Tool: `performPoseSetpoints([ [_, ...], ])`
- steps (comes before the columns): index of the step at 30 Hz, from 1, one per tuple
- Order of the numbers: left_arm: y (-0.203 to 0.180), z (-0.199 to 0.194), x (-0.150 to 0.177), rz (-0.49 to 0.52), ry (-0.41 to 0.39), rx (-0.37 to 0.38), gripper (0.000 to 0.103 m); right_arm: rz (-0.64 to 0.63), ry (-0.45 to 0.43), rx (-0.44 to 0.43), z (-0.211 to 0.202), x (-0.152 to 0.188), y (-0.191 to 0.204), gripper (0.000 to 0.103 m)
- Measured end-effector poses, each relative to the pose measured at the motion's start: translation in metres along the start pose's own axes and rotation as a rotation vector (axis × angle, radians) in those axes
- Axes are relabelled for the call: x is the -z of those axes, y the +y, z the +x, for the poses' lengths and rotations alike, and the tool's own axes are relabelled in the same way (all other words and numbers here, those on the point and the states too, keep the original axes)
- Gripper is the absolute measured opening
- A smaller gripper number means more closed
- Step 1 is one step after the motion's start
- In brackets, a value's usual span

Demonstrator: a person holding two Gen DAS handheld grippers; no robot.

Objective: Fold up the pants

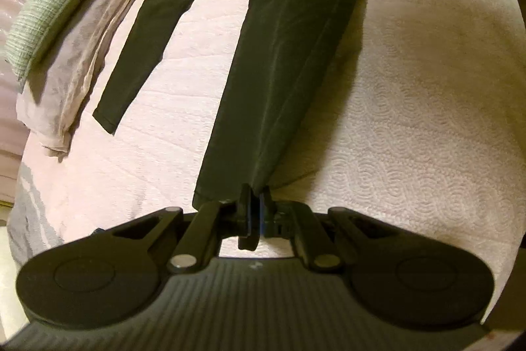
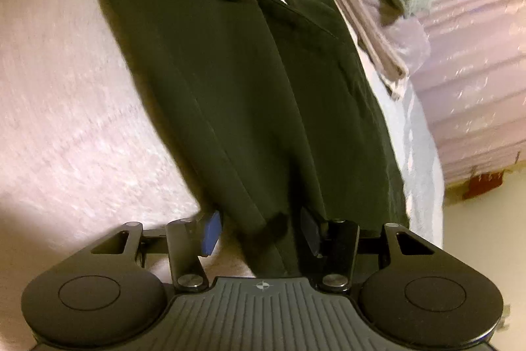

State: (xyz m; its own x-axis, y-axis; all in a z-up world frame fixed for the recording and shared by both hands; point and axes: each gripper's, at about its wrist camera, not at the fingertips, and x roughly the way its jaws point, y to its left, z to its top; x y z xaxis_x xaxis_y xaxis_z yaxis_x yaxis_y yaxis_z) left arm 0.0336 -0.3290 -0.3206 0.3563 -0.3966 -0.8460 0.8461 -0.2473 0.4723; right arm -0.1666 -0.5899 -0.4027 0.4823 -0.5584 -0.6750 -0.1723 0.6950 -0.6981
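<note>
While claw-pinched, pants outstretched

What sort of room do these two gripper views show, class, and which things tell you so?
Most likely a bedroom. The dark pants lie spread on a bed's pale quilted cover, with a green knitted cushion and folded beige and lilac cloth along its edge.

The pants are smooth, matt dark green cloth with a faint sheen. Under them the bedspread is pale pink, quilted with a swirl texture. At ten o'clock lies a ribbed green knit pillow. The left gripper is matt black plastic with shiny metal pivots.
</note>
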Motion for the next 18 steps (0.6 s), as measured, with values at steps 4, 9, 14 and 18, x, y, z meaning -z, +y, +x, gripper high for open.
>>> performPoseSetpoints([
  [4, -0.004, -0.001, -0.002, 0.03, 0.006, 0.0, 0.003, -0.03, -0.034, -0.005, 0.002, 0.007, -0.002, 0.009],
  [9, -0.007, -0.021, 0.001, 0.033, 0.035, 0.015, 0.003, -0.048, -0.048, -0.058, -0.043, 0.007, -0.015, 0.001],
  [14, -0.03, -0.04, 0.013, 0.027, 0.088, 0.079, 0.003, -0.052, -0.015, -0.144, -0.083, 0.009, -0.009, 0.001],
  [18, -0.056, -0.032, 0.018, 0.005, 0.123, 0.143, 0.006, -0.029, -0.009, -0.151, -0.08, 0.009, 0.006, 0.001],
])
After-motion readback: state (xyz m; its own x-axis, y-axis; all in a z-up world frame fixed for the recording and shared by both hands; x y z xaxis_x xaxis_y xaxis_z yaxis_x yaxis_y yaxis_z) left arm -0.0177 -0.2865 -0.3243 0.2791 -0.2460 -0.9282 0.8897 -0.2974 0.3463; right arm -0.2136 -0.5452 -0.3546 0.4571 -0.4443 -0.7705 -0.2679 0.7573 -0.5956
